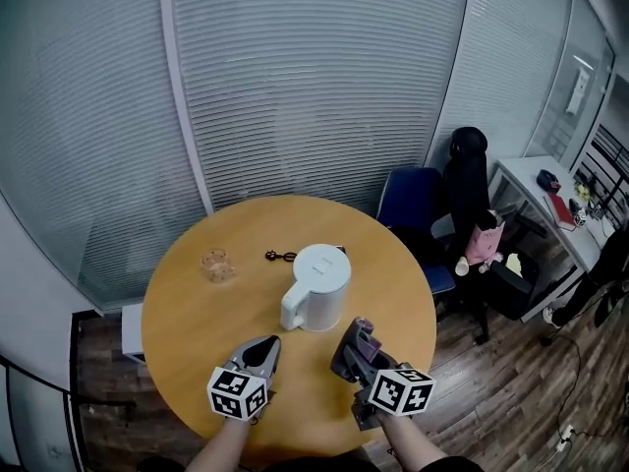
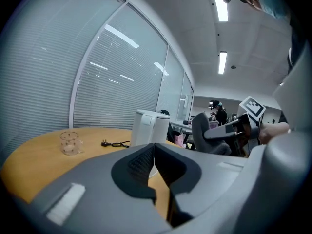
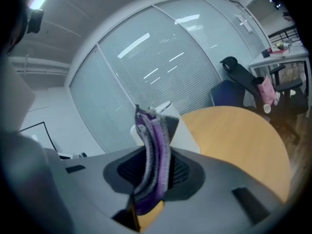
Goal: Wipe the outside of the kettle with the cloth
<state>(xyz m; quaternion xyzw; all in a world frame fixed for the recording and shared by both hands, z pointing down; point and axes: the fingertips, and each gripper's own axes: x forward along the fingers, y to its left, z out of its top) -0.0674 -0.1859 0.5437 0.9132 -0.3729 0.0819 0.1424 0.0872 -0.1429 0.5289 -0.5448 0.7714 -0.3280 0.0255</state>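
both near table (image 1: 187,308) edge: left gripper (image 1: 269,342) closed, empty; right gripper (image 1: 356,332) pinching cloth (image 3: 152,150); kettle (image 1: 319,288) just ahead, bare top beyond left one.

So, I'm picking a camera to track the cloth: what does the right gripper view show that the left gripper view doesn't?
Only the right gripper view: the purple cloth clamped in the right gripper. Only the left gripper view: a glass cup, a black cord, and the left gripper shut on nothing. Both: the white kettle on the round wooden table.
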